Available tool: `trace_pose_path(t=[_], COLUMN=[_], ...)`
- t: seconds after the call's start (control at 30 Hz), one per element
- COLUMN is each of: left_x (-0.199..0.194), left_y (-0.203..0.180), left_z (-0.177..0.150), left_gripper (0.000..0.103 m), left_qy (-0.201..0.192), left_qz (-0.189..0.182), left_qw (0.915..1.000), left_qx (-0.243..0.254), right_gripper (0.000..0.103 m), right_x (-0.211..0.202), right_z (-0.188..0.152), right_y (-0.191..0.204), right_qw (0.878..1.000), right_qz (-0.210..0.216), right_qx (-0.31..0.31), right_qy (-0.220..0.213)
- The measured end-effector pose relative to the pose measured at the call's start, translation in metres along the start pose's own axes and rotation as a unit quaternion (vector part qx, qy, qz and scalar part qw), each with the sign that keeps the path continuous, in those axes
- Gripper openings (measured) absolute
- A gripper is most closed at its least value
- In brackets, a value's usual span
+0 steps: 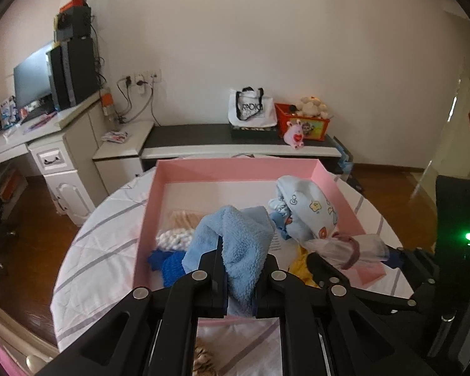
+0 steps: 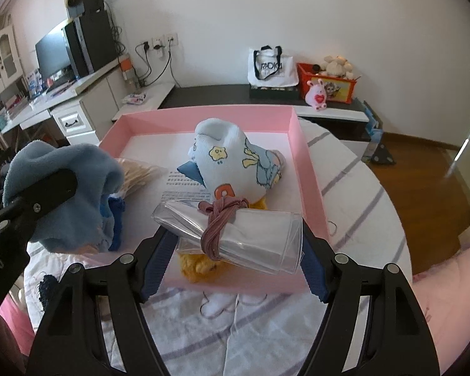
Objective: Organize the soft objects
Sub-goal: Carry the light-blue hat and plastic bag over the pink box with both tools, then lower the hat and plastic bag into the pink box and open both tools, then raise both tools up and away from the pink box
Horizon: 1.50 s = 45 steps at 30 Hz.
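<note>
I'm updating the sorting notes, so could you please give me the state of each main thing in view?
Left gripper: shut on the blue fleece cloth, held above the box.
Right gripper: closed on the clear plastic roll.
Hair ties: wrapped around the roll.
Pink box: open, partly filled.
Printed baby cloth: bundled inside the box.

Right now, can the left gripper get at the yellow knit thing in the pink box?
Probably not. The left gripper is shut on the blue fleece cloth, and the yellow knit item lies under the clear plastic roll held between the right gripper fingers.
</note>
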<state>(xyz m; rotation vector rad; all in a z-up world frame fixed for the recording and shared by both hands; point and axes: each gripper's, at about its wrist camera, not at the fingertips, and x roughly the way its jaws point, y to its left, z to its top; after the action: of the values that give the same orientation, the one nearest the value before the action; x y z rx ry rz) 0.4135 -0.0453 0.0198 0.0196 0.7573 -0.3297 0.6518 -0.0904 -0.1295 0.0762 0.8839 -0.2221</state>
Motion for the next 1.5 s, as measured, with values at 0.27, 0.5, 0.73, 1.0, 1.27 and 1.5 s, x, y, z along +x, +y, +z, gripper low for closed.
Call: trace_pose_path(t=[0.27, 0.5, 0.73, 1.0, 1.27, 1.5], left_x=[0.042, 0.066, 0.069, 0.056, 0.047, 0.04], left_y=[0.017, 0.026, 0.022, 0.027, 0.026, 0.022], left_z=[0.015, 0.02, 0.018, 0.011, 0.007, 0.009], left_gripper=[0.007, 0.009, 0.032, 0.084, 0.1, 0.103], left_qy=[0.037, 0.056, 0.05, 0.025, 0.016, 0.012], left_qz=[-0.024, -0.023, -0.001, 0.019, 0.021, 0.022], left_qw=[0.999, 0.9982, 0.9988, 0.9994, 0.9996, 0.9997], left_qx=[-0.002, -0.006, 0.001, -0.012, -0.005, 0.001], right_gripper=[0.071, 0.071, 0.076, 0.092, 0.103, 0.103], right_x=[0.025, 0.048, 0.056, 0.05, 0.039, 0.038], right_z=[0.01, 0.016, 0.017, 0.016, 0.015, 0.015], right_y=[0.001, 0.004, 0.004, -0.008, -0.014, -0.008], right_qw=[1.0, 0.999, 0.999, 0.999, 0.999, 0.999], right_qz=[0.003, 0.002, -0.002, -0.021, -0.035, -0.031], right_qx=[-0.009, -0.015, -0.023, -0.005, -0.006, -0.022], right_qy=[0.018, 0.038, 0.042, 0.039, 0.021, 0.024])
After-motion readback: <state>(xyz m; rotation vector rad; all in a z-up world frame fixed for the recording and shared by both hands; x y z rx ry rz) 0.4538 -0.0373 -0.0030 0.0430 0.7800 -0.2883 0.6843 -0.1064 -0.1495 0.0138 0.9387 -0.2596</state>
